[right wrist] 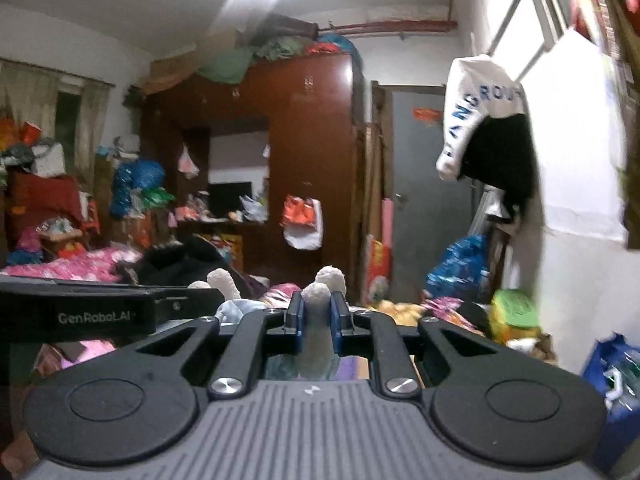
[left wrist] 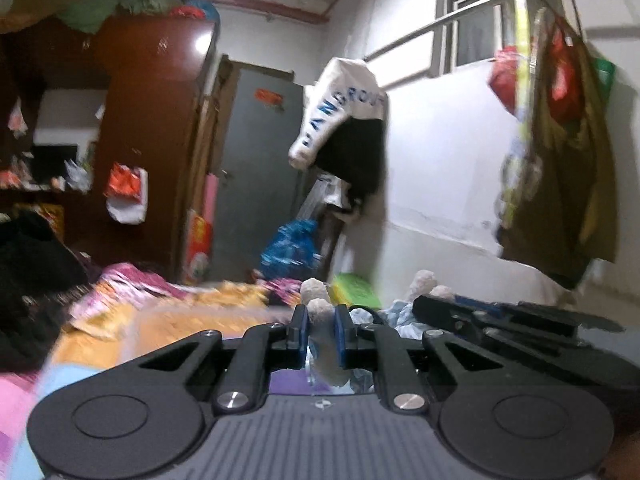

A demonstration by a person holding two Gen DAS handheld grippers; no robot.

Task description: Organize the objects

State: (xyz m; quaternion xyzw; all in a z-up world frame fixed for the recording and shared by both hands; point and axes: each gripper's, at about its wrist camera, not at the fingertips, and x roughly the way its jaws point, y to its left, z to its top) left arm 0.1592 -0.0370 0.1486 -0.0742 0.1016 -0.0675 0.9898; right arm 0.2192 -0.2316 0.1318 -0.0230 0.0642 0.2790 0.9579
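Observation:
A plush toy with cream limbs and a pale blue body is held up between both grippers. My left gripper point(left wrist: 321, 322) is shut on one cream limb point(left wrist: 320, 310). Another limb point(left wrist: 314, 289) sticks up behind it, and more limbs point(left wrist: 425, 282) show to the right. My right gripper point(right wrist: 316, 310) is shut on another limb point(right wrist: 316, 296). A further limb point(right wrist: 331, 277) rises behind it. The other gripper's black body shows in each view, to the right in the left wrist view point(left wrist: 500, 320) and to the left in the right wrist view point(right wrist: 100, 312).
A cluttered bedroom. A bed with pink and orange bedding point(left wrist: 168, 304) lies below. A brown wardrobe point(right wrist: 312, 152) and a grey door point(right wrist: 424, 184) stand behind. Clothes hang on a wall rail point(left wrist: 348, 120). Blue bags point(right wrist: 460, 260) and a green and yellow item point(right wrist: 514, 308) sit near the wall.

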